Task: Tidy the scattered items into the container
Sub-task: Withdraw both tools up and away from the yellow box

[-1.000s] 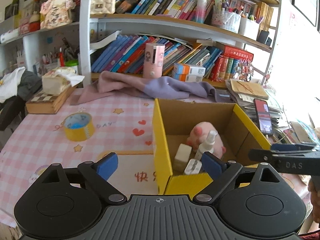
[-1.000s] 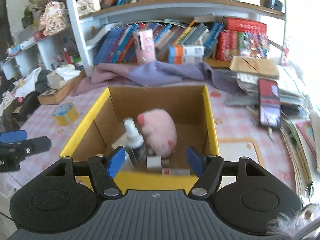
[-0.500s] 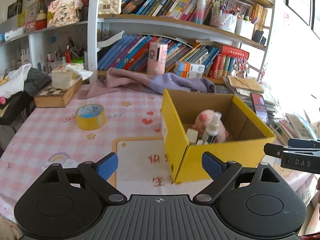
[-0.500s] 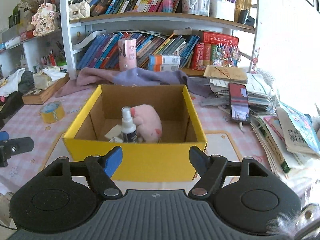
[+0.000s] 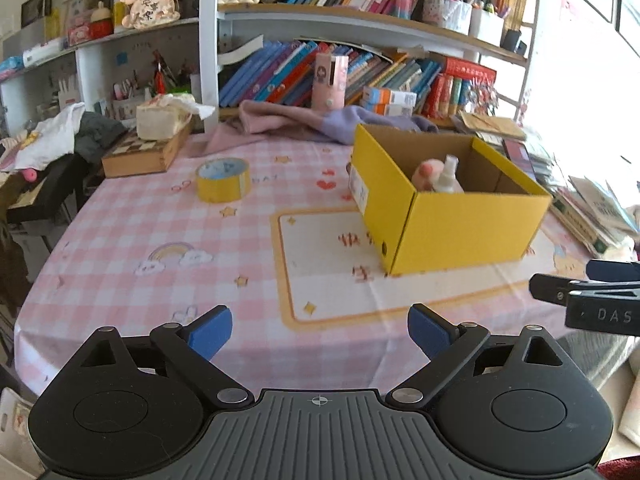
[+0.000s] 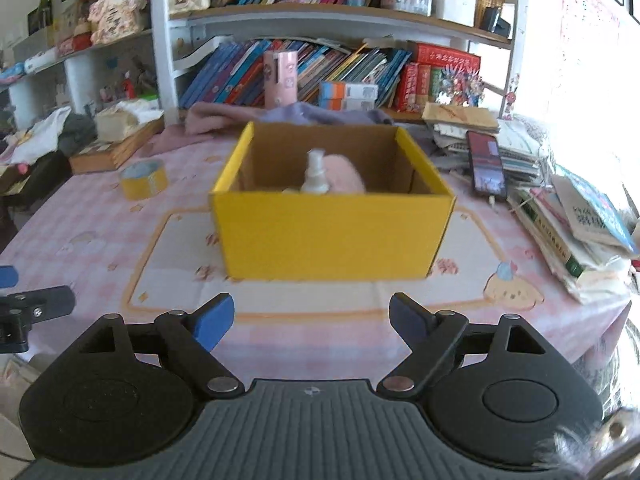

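A yellow cardboard box (image 5: 472,224) (image 6: 332,236) stands on the pink checked tablecloth. Inside it I see a pink plush toy (image 6: 344,178) (image 5: 430,172) and a white spray bottle (image 6: 315,174) (image 5: 447,178). A roll of yellow tape (image 5: 223,180) (image 6: 144,180) lies on the table left of the box. My left gripper (image 5: 320,330) is open and empty, near the table's front edge, left of the box. My right gripper (image 6: 312,318) is open and empty, in front of the box and apart from it.
A purple cloth (image 5: 304,124) lies behind the box below the bookshelf. A wooden box with a tissue pack (image 5: 148,152) sits at the back left. A phone (image 6: 486,164) lies on stacked books and papers (image 6: 572,224) to the right.
Both grippers have pulled back and away from the box toward the table's front edge. Both stay open and empty. The box contents have not moved.
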Tool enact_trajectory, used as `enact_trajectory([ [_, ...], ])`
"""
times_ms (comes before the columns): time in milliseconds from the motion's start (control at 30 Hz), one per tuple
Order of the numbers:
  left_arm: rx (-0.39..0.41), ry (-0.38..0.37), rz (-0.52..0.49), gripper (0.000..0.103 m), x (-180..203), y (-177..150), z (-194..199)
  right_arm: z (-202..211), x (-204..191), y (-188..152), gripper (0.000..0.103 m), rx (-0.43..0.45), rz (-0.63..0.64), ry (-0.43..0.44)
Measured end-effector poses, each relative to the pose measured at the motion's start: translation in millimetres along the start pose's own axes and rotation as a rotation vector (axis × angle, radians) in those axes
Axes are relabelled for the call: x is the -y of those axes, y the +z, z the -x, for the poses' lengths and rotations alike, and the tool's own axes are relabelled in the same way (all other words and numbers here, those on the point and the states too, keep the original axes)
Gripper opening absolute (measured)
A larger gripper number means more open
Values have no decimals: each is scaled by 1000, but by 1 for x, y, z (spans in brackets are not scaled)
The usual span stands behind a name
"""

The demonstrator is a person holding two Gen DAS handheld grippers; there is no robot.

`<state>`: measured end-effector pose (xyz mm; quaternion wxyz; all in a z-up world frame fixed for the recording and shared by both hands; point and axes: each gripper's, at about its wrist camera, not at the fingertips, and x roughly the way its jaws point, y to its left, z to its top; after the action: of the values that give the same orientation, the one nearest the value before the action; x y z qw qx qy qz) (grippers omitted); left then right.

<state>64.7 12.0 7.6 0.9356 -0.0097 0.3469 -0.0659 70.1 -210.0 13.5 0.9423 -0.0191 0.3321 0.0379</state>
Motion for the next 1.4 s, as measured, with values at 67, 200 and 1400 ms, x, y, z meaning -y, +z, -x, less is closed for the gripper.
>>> enact_trajectory([
  [67, -6, -8, -12, 96, -3, -5, 4, 5, -10, -6, 85, -4, 13, 12],
  [200, -13, -22, -34, 96, -8, -11, 12, 12, -28, -11, 87, -6, 30, 26],
  [1400, -1, 71, 34, 97, -69, -27, 43, 18, -119, 1, 92, 25, 223, 181],
])
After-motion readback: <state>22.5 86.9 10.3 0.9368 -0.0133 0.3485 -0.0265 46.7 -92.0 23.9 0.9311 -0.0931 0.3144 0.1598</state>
